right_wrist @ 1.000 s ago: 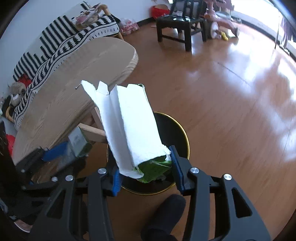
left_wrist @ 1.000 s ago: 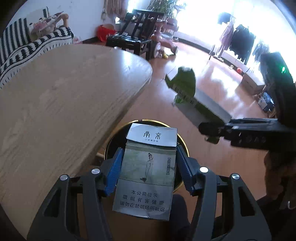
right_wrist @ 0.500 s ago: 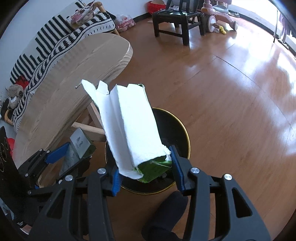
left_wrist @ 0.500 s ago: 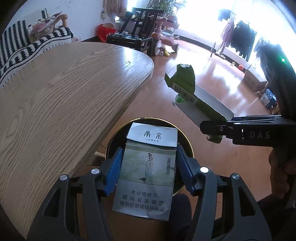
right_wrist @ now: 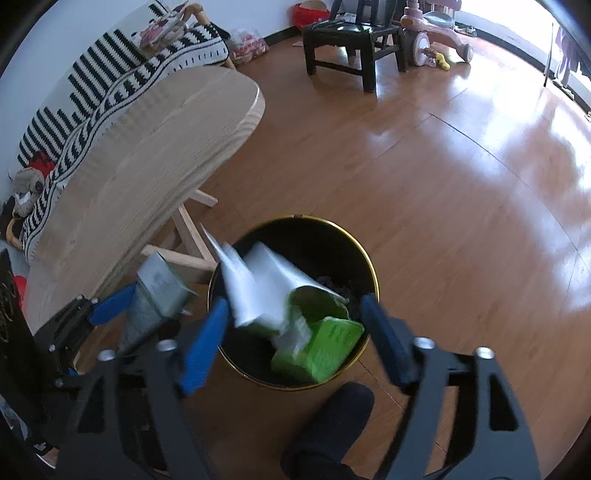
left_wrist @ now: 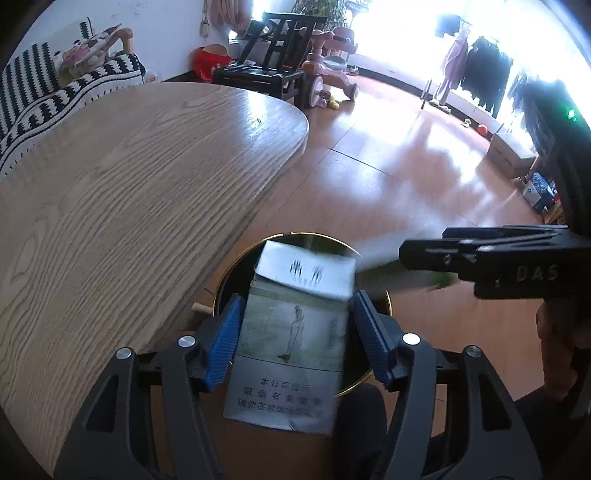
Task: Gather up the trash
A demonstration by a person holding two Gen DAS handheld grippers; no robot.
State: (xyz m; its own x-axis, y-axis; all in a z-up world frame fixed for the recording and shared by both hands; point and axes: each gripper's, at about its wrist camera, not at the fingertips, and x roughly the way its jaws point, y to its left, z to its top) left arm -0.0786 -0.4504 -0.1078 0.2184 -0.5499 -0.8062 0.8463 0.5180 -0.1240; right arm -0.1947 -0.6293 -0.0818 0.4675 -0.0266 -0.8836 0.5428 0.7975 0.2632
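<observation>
A black bin with a gold rim [right_wrist: 370, 266] stands on the floor beside the table; its rim also shows in the left wrist view [left_wrist: 236, 258]. My right gripper [right_wrist: 295, 325] is open above it, and a green and white carton [right_wrist: 288, 295] is dropping free into the bin, blurred. My left gripper [left_wrist: 295, 317] holds a grey cigarette carton [left_wrist: 291, 336] over the bin; its blue pads stand slightly off the carton's sides and the carton looks blurred. That carton also shows in the right wrist view [right_wrist: 155, 291].
A rounded wooden table [left_wrist: 129, 184] is on the left, its legs [right_wrist: 188, 229] next to the bin. A striped sofa [right_wrist: 110, 74], a black chair [right_wrist: 343, 37] and a pink ride-on toy [right_wrist: 432, 33] stand further off. A dark shoe [right_wrist: 325, 424] is by the bin.
My right gripper opened and let go of the green and white carton, which is falling into the bin. My left gripper's jaws have widened slightly around the cigarette carton.
</observation>
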